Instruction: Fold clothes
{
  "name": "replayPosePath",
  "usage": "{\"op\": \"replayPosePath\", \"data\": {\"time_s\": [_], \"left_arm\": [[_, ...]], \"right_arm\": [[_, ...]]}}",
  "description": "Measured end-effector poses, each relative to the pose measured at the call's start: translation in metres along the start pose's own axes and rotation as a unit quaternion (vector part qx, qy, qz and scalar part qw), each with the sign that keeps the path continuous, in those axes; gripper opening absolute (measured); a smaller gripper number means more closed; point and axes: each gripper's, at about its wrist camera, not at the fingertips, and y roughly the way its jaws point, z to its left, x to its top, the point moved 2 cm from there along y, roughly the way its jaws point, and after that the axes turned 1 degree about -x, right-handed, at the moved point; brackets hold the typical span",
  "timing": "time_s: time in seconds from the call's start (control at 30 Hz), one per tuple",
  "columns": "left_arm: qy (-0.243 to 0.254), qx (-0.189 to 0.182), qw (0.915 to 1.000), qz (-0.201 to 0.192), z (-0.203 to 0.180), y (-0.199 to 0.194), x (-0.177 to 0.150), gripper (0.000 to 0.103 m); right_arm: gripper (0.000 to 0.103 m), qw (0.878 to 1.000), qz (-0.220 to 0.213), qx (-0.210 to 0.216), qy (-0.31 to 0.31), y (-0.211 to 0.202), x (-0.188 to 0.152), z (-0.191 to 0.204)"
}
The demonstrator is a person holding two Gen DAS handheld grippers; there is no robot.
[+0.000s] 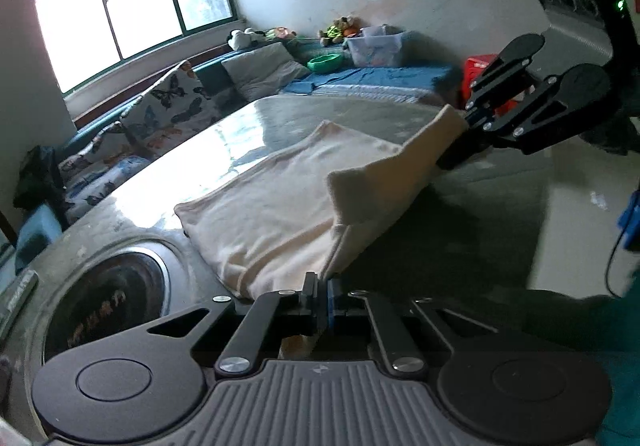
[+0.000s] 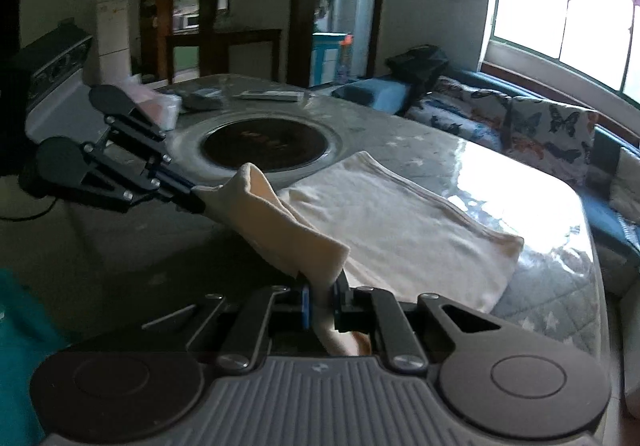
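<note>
**Both grippers clamped on the near edge of the cream garment**

Take the table (image 1: 168,182) as your landmark: a broad, glossy grey top that catches the window glare, with a round dark hob (image 2: 270,144) sunk into it. Beyond the table's far side runs a blue sofa (image 2: 600,206) carrying butterfly-print cushions (image 1: 176,102), and above the sofa a wide window (image 1: 120,6) lets in bright light. At the table's end past the hob lie a few small items too blurred to name.

Your cream garment (image 2: 400,222) lies on the table beside the hob, most of it spread flat and already doubled over, its far edge touching the hob's rim. The edge nearest you is raised off the table and hangs as a band between your two tools.

Your left gripper (image 1: 323,296) has its fingers drawn together on one corner of that raised edge, the cloth running through between them. Your right gripper (image 2: 322,300) is pinched on the other corner, with fabric bunched between its pads and spilling back toward the camera. Each tool shows in the other's view, nipping the cloth just above the table's near side.
</note>
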Motion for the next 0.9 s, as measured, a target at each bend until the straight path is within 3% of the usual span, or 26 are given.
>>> {"op": "replayPosePath", "data": {"time_s": [0.1,0.2,0.4,0.6,0.9], "left_arm": [[-0.007,-0.022,0.9997,0.007,-0.018,-0.022,-0.003,0.005],[0.003,-0.021,0.9998,0.005,-0.023,-0.027,0.0,0.005],[0.018,-0.005,0.9998,-0.011,-0.018,-0.022,0.019,0.005],[0.007,0.02,0.9996,-0.021,0.01,0.019,0.051,0.005],[-0.024,0.04,0.9989,0.006,0.043,0.097,0.072,0.005]], "right_arm": [[0.009,1.0,0.015,0.019,-0.007,-0.024,-0.003,0.019],[0.009,0.999,0.027,0.029,-0.017,-0.042,-0.003,0.033],[0.009,1.0,0.016,0.017,0.008,-0.042,0.011,0.013],[0.009,1.0,0.005,0.002,0.024,-0.017,0.034,-0.024],[0.009,0.999,0.027,-0.022,0.029,0.045,0.057,-0.074]]}}
